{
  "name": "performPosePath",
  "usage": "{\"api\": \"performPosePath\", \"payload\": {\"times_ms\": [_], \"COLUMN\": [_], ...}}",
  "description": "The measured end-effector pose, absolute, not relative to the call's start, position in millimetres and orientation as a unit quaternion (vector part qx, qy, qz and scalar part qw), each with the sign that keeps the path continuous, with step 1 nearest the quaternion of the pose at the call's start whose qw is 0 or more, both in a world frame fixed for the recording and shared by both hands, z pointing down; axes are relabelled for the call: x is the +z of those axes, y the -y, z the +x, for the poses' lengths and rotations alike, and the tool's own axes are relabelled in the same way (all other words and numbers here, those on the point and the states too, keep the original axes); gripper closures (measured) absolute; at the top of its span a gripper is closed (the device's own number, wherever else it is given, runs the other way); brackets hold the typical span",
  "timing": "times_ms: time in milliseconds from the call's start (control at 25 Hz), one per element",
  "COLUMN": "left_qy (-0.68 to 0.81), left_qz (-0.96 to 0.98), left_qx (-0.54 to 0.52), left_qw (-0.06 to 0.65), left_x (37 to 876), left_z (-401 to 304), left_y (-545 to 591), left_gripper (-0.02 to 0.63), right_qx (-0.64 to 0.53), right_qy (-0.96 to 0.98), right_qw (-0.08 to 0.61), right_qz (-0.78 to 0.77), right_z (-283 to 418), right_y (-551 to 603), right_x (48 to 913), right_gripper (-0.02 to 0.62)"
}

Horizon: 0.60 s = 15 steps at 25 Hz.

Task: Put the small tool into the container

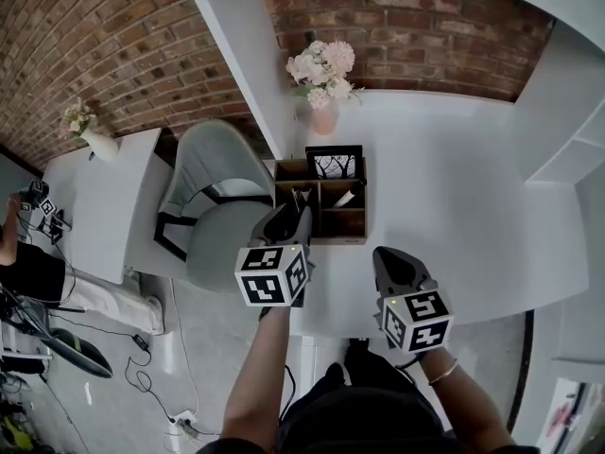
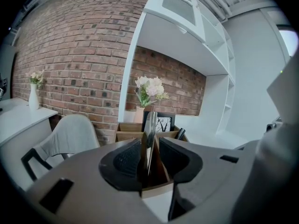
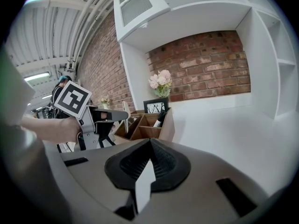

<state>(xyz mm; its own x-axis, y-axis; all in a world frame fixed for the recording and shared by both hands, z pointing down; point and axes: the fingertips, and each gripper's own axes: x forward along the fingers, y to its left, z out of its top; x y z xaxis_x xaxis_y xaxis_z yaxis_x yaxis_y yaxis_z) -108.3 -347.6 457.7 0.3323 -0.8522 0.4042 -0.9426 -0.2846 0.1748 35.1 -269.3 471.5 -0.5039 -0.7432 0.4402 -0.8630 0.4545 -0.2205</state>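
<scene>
The left gripper [image 2: 150, 146] hovers over the front-left compartment of the wooden container [image 1: 342, 227], at the near edge of the white desk [image 1: 454, 187]. Its 2 jaws stand apart. The small tool [image 2: 150, 129], a thin flat metal strip, stands upright between them. It lies close against the left pad, with a clear gap at the right pad, so nothing clamps it. In the right gripper view the strip runs straight down from the jaw tips into the container.

The right gripper [image 3: 150, 146] is at 4 o'clock from the left one, over the desk edge and well apart from the container. Its jaws are together with nothing between them.

The marker cubes [image 1: 272, 274] carry black-and-white square code patterns, the only print that shows clearly. A framed picture [image 1: 333, 162] of dark branches on white stands touching the container at its 12 o'clock. Beyond it, also at 12 o'clock, is a vase of pink and white flowers [image 1: 323, 78]. A dark pen-like item [image 1: 345, 197] leans in a right-hand compartment. A grey chair [image 1: 213, 201] sits at the container's 9 o'clock.
</scene>
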Motion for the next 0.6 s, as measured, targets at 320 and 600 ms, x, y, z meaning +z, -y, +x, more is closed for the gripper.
{"api": "performPosePath", "payload": {"times_ms": [320,600], "left_qy": [0.565,0.568], "left_qz": [0.792,0.789], "left_qx": [0.114,0.116], "left_qw": [0.2,0.204], "left_x": [462.3,468.7], "left_z": [-107.6,-107.0], "left_y": [322.9,297.9], "left_gripper": [0.499,0.512], "right_qx": [0.208,0.202], "right_qy": [0.843,0.844], "right_qw": [0.142,0.139], "right_qz": [0.476,0.476], "right_z": [30.1,29.9], "right_y": [260.6,254.3], "right_x": [467.8,467.3], "right_gripper": [0.592,0.592]}}
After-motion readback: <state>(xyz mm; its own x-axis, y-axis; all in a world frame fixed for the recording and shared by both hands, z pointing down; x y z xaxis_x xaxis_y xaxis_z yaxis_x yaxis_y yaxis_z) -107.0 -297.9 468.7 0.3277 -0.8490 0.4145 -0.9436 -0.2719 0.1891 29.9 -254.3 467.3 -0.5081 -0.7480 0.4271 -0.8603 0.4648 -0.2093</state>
